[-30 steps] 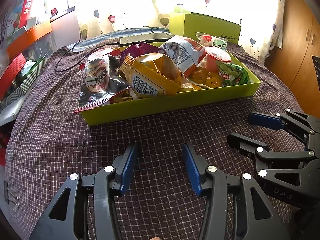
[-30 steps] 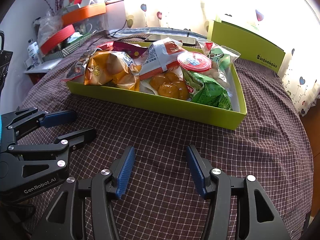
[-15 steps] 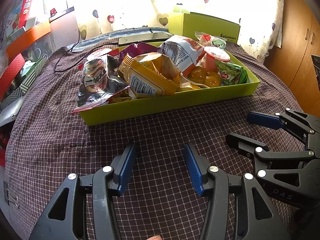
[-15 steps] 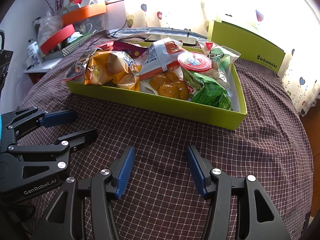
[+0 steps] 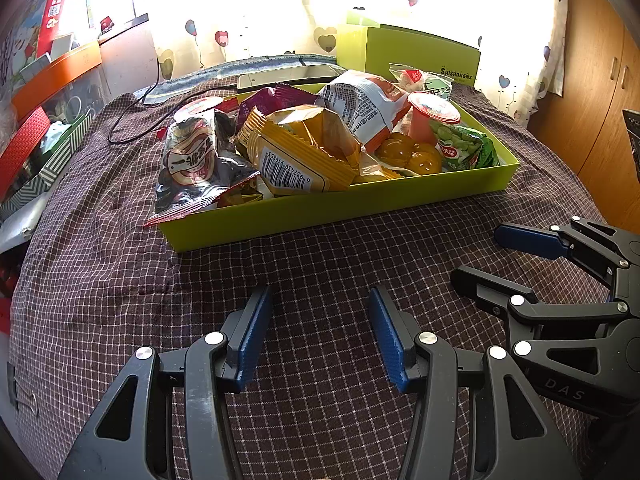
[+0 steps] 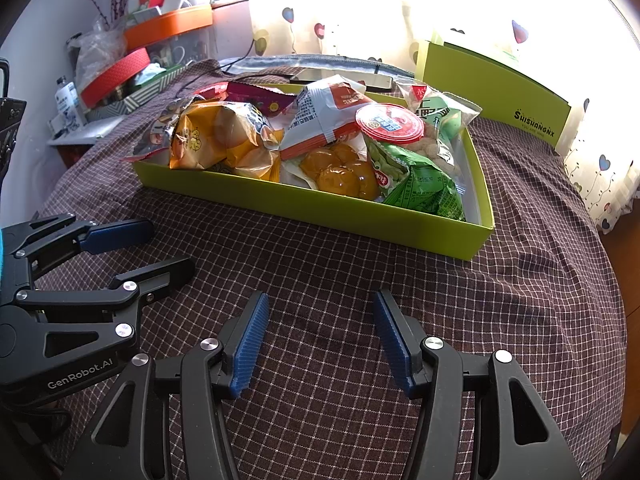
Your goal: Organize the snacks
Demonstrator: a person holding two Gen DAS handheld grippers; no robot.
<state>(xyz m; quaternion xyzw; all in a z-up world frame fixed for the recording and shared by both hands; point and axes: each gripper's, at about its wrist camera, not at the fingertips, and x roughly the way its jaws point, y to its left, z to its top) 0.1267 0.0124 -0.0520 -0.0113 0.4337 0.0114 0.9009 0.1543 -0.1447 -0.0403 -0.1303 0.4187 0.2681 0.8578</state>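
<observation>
Your left gripper [image 5: 320, 336] has spread slightly wider over the last second, your right gripper [image 6: 318, 338] gapes empty too, and the snacks [image 5: 320, 140] all sit in the green tray [image 5: 340, 204], so sorting looks finished.

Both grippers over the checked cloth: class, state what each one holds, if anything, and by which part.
Nothing is held. The left gripper and the right gripper both stand open over the checked cloth, short of the green tray of snacks.
</observation>
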